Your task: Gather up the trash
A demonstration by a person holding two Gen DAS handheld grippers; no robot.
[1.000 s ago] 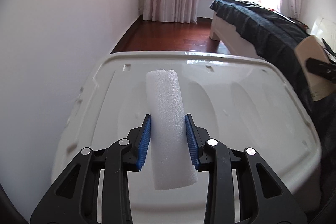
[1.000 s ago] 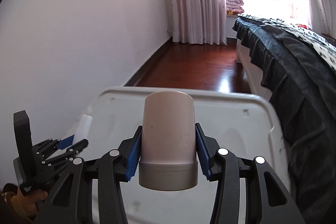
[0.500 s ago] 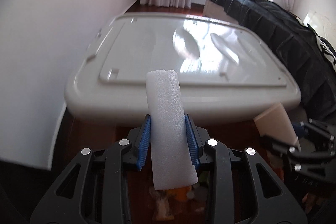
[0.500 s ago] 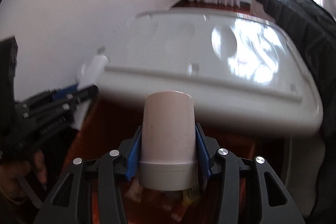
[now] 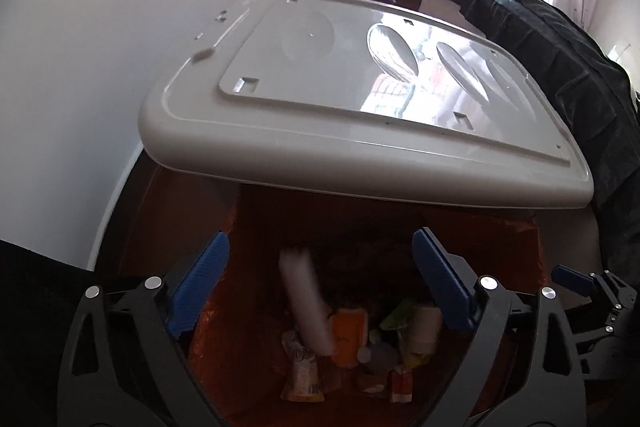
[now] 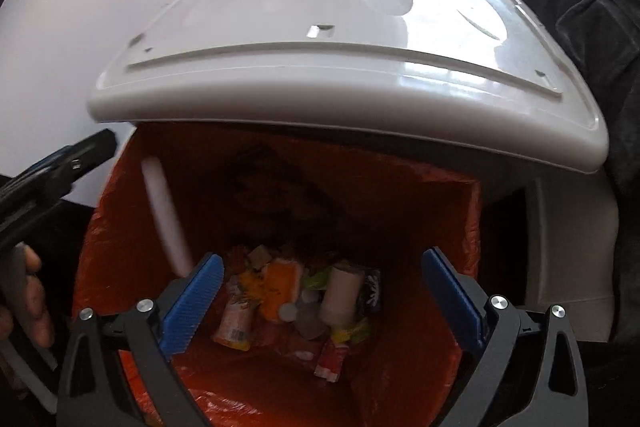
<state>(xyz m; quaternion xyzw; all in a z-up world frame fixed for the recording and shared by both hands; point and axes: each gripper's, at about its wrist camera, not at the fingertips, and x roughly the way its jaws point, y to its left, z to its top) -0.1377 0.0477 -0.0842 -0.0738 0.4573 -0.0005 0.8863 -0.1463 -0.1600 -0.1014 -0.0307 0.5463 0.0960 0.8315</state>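
While both of my claws hang over the open bin (image 6: 472, 227), each pointing steeply down into its orange liner, nothing is left between their pads. My left claw (image 5: 320, 287) is opening, jaws spread wide, and the white foam tube (image 5: 306, 303) is blurred in mid-fall straight below it, long axis running away from the claw and slightly tilted, clear of both blue pads. From my right claw (image 6: 320, 301), whose jaws are also opening wide with nothing between them, the same tube (image 6: 166, 215) shows off to the left, near the liner wall. The pale cup (image 6: 340, 295) lies on its side among wrappers on the bin floor, directly ahead of and below the right claw. The grey lid (image 5: 360, 99) stands beyond both claws. Judging by this, both pieces are released, so withdrawing upward is what the next move calls for.
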